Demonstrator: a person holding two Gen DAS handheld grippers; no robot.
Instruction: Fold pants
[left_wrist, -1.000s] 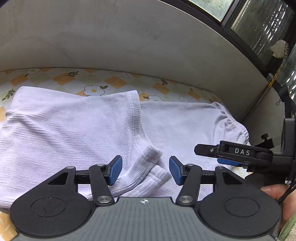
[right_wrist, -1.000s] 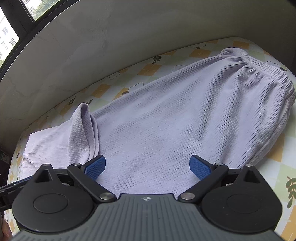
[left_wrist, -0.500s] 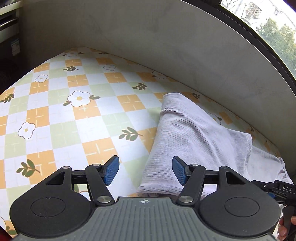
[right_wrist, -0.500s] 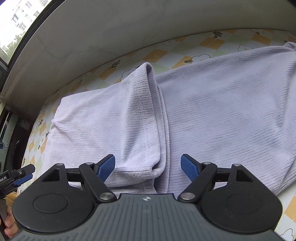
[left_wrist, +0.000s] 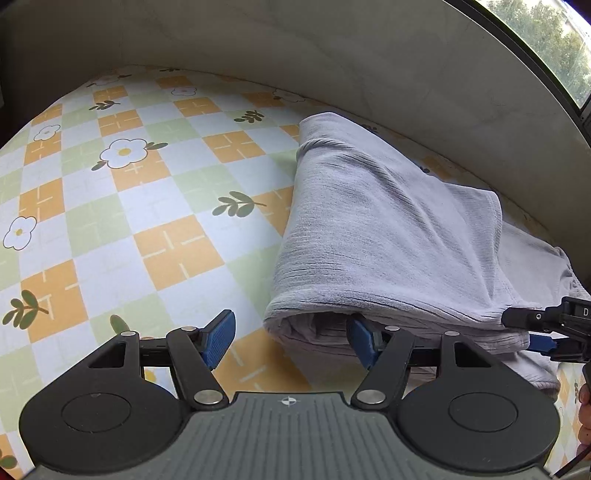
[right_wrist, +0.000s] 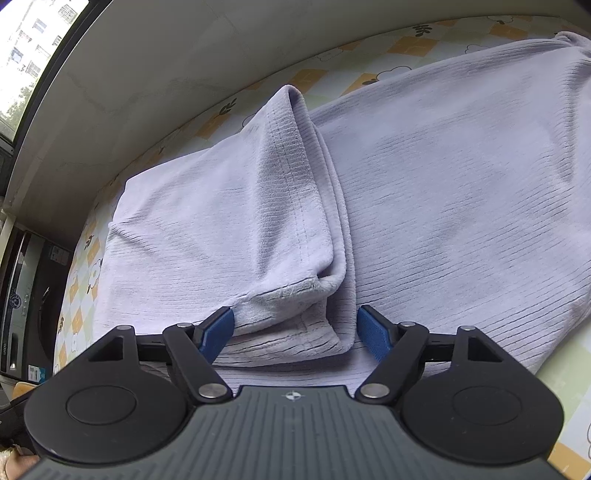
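With the left hand-held gripper (left_wrist: 291, 341) opening at the pants' (left_wrist: 376, 236) fold and the right hand-held gripper (right_wrist: 295, 334) closing around the hem (right_wrist: 295, 295), a shallow pinch could catch one layer.

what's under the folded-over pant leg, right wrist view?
Under the folded-over leg lies more lavender pants fabric; beneath that, the checkered floral tablecloth shows only around the edges. Anything else underneath is covered.

my left gripper (left_wrist: 291, 341) sits low at the folded end of the lilac pants (left_wrist: 373, 236), jaws opening, the right blue pad tucked in the fold's mouth, the left one over the checked flower cloth (left_wrist: 122, 206). the other gripper (left_wrist: 546, 328) pokes in at the right edge, touching the pants.
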